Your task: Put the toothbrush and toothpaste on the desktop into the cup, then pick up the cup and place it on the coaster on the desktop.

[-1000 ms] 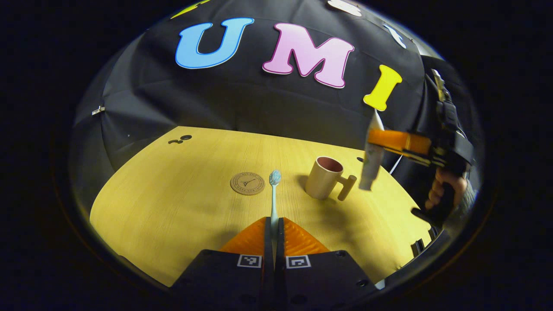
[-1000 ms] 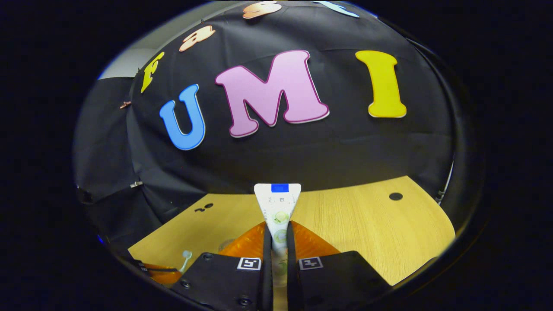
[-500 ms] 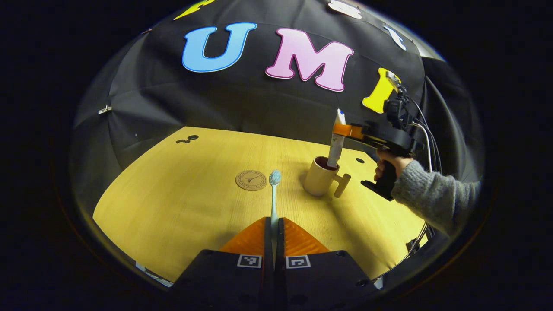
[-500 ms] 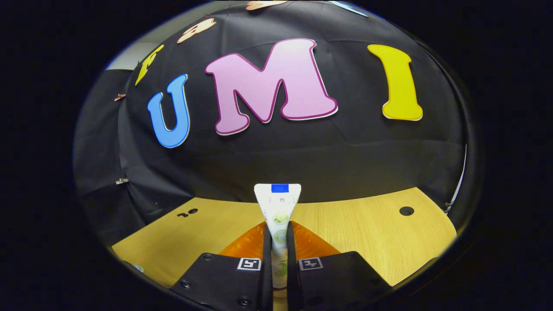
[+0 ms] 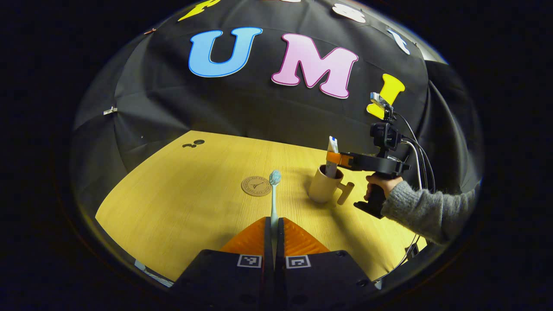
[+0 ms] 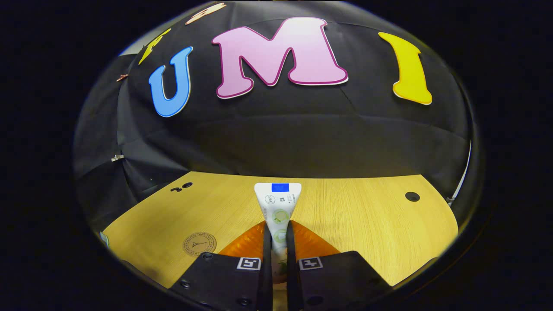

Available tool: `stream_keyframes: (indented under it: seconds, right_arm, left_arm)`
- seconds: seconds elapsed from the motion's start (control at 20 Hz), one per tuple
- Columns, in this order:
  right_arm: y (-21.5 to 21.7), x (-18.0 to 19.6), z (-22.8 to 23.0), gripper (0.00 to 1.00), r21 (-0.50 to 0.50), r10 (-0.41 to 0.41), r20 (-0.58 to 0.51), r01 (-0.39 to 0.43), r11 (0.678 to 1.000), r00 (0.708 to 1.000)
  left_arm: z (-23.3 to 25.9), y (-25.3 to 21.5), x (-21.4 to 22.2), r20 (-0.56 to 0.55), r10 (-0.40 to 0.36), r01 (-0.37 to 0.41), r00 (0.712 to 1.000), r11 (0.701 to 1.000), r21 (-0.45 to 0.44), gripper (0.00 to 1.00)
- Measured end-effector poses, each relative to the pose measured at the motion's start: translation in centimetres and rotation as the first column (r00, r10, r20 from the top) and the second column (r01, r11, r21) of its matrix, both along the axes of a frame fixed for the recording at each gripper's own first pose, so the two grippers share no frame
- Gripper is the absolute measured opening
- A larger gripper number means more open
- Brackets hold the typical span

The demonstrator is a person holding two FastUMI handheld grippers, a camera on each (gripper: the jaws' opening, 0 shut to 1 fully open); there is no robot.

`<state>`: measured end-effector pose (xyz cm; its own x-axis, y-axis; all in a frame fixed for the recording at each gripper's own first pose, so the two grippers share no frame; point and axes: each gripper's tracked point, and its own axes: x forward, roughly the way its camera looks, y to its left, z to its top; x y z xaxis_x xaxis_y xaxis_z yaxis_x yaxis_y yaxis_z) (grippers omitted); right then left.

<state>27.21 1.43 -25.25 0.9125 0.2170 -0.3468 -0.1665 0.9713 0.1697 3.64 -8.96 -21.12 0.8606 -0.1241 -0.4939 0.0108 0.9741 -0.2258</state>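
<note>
Fingers of my left gripper (image 5: 274, 224) are clenched on the thin stem of the toothbrush (image 5: 274, 194), whose pale bristled head sticks out ahead, above the table (image 5: 181, 194). My right gripper (image 6: 276, 235) has its fingers pressed together on the toothpaste (image 6: 278, 207), a flat white tube with a wide crimped end and a small blue patch at the top.

From the left gripper view, that tube stands nearly upright with its lower end down inside the cup (image 5: 322, 188), while the right gripper (image 5: 333, 158) clamps it just above the rim (a hand (image 5: 380, 183) in a grey knitted sleeve (image 5: 425, 209) holds the handle). The cup is a smooth beige cylinder with a stubby bar handle facing the hand. Left of it, well apart, lies the coaster (image 5: 256, 186), a flat round brown disc with a stamped mark, just beside the brush head in that view. The table is pale wood with fine straight grain and a few small dark round holes.
</note>
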Motion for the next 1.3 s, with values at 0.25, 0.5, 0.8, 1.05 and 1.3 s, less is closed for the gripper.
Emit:
stream_keyframes:
  seconds: [0.25, 0.5, 0.8, 1.05, 1.3]
  right_arm:
    - [0.2, -0.8, -1.4, 0.22, -0.026, 0.002, -0.047, -0.003, 1.0, 0.999]
    - [-0.1, -1.3, 0.4, 0.37, 0.02, -0.016, -0.025, 0.016, 1.0, 1.0]
    - [-3.0, -2.8, 2.9, 0.52, 0.05, -0.049, 0.005, 0.049, 0.998, 0.999]
    - [-6.4, -6.1, 2.3, 0.53, 0.017, -0.046, -0.026, 0.046, 0.999, 0.999]
    - [-9.3, -9.8, 0.2, 0.48, -0.024, -0.024, -0.103, 0.021, 0.999, 0.994]
  left_arm:
    - [1.3, -0.6, 1.5, 0.036, 0.004, -0.004, 0.999, 1.0, -0.01, 0.06]
    - [4.0, -2.7, 5.2, 0.12, -0.015, 0.022, 0.993, 0.998, -0.051, 0.06]
    - [8.3, -5.9, 12.1, 0.262, -0.02, 0.056, 0.965, 0.99, -0.133, 0.06]
    - [10.1, -8.5, 18.0, 0.343, 0.014, 0.057, 0.939, 0.979, -0.197, 0.06]
    - [9.1, -10.7, 23.0, 0.38, 0.046, 0.042, 0.924, 0.975, -0.219, 0.06]
